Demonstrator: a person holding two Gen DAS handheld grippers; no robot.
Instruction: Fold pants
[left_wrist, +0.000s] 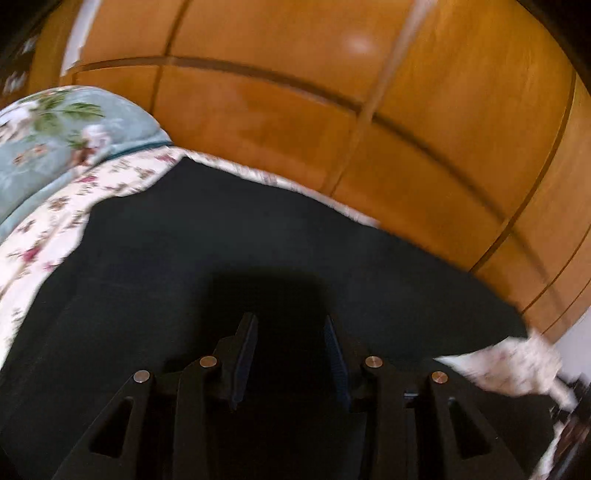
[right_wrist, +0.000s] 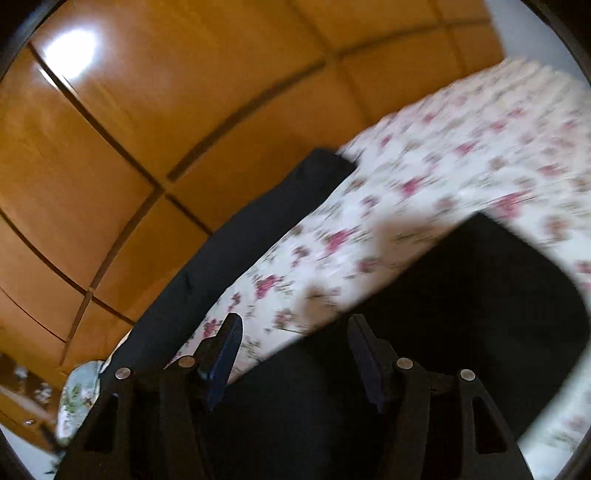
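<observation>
Pants (left_wrist: 258, 240) flat under left gripper (left_wrist: 291, 354), right gripper (right_wrist: 295, 354) (both parted, empty).

Home bedroom: bed under a floral sheet (right_wrist: 443, 155), a blue-green floral pillow (left_wrist: 55, 147) at one end, glossy wooden wardrobe doors (left_wrist: 295, 74) right behind it.

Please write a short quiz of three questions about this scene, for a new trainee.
1. True or false: the left gripper is clamped on the black pants.
2. The pants lie on: A) a bare wooden floor, B) a floral bedsheet, C) a glass table.
3. What stands behind the bed?

Key:
1. False; its jaws stand apart with nothing pinched between them. The right gripper is open too.
2. B.
3. A wooden wardrobe with panelled doors.
</observation>
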